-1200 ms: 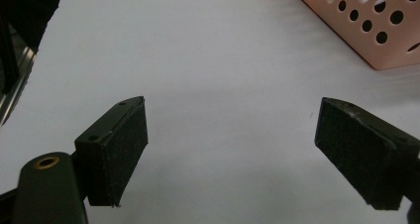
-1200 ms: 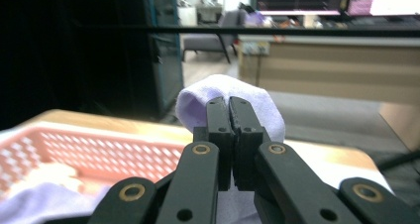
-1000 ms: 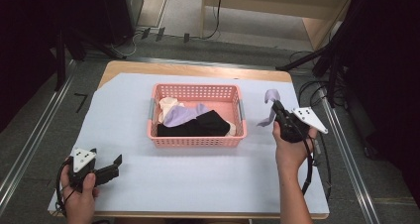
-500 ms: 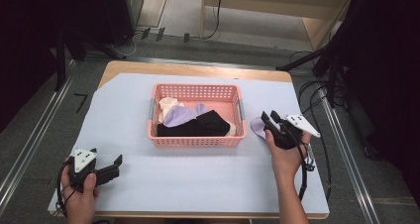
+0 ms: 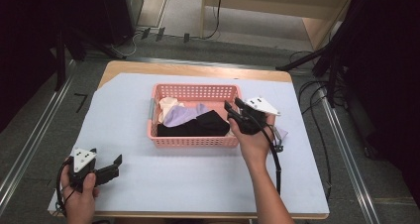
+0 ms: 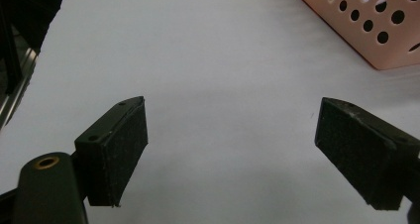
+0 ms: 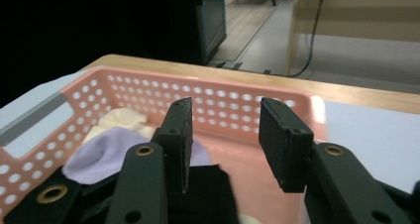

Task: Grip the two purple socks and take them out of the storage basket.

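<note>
A pink perforated basket (image 5: 193, 140) stands mid-table with a cream cloth (image 5: 167, 106), a lavender cloth (image 5: 182, 115) and a black cloth (image 5: 198, 126) inside. My right gripper (image 5: 232, 104) hovers open over the basket's right end, nothing between its fingers. In the right gripper view the right gripper (image 7: 225, 105) has its jaws parted above the basket (image 7: 237, 102), with the lavender cloth (image 7: 99, 152), cream cloth (image 7: 121, 120) and black cloth (image 7: 210, 184) below. A small lavender cloth (image 5: 280, 133) lies on the table just right of that hand. My left gripper (image 5: 118, 165) rests open at the front left.
A pale blue sheet (image 5: 198, 179) covers the table. In the left gripper view the left gripper (image 6: 232, 105) stands wide open over the bare sheet (image 6: 223, 50), with a corner of the basket (image 6: 376, 26) at the upper right. Cables and dark stands lie on the floor beyond the table's right side.
The right gripper lowered a lavender cloth to the table right of the basket, let it go, and moved left over the basket's right end. The left gripper stayed put.
</note>
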Demonstrator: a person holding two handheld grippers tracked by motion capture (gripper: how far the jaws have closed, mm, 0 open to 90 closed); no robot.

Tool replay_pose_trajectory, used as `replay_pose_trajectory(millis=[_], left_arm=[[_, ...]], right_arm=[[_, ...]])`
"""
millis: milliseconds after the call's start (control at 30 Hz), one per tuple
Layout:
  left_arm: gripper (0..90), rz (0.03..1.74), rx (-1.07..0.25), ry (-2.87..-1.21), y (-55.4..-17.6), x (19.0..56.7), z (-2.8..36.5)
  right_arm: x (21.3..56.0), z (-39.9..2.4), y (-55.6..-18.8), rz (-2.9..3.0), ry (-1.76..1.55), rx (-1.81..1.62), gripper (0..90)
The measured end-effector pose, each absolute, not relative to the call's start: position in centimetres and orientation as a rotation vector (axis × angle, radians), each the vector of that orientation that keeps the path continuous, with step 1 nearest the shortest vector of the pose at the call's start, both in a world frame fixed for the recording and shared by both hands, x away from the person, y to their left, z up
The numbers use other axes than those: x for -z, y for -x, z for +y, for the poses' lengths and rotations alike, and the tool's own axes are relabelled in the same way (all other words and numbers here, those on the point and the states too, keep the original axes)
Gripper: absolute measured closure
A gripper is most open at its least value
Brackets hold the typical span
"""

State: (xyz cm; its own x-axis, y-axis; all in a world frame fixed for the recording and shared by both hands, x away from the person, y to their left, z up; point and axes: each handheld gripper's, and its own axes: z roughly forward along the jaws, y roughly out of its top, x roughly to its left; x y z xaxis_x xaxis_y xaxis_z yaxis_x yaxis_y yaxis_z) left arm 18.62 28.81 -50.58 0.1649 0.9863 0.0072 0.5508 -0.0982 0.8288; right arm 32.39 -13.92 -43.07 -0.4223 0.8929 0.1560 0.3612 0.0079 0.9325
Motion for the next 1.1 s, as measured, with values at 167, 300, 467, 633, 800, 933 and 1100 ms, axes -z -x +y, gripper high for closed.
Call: replay_pose_trajectory(millis=[167,300,467,633,800,933,1100], left_arm=[[14.2,1.472,-0.786,-1.736,-18.6,50.6,28.8],[14.2,1.473,-0.784,-1.734,-18.6,50.6,28.8],[14.2,1.473,-0.779,-1.731,-18.7,50.6,28.9],[14.2,1.470,-0.777,-1.728,-18.7,50.6,28.9],[14.2,1.470,-0.776,-1.727,-18.7,50.6,28.9],[14.2,1.480,-0.775,-1.722,-18.7,50.6,28.9],[14.2,1.480,-0.770,-1.719,-18.7,50.6,28.9]], right_arm=[[43.0,-10.8,-33.3,1.873,-1.266,-1.401,57.0],[43.3,-8.9,-34.2,1.923,-1.266,-1.374,56.9],[43.6,-6.9,-35.2,1.961,-1.277,-1.361,56.8],[43.5,-5.1,-36.3,2.020,-1.318,-1.313,57.9],[43.5,-3.2,-37.1,2.036,-1.307,-1.311,58.4],[43.9,-1.9,-38.0,2.075,-1.327,-1.259,60.7],[44.9,-1.2,-39.4,2.113,-1.405,-1.198,62.1]])
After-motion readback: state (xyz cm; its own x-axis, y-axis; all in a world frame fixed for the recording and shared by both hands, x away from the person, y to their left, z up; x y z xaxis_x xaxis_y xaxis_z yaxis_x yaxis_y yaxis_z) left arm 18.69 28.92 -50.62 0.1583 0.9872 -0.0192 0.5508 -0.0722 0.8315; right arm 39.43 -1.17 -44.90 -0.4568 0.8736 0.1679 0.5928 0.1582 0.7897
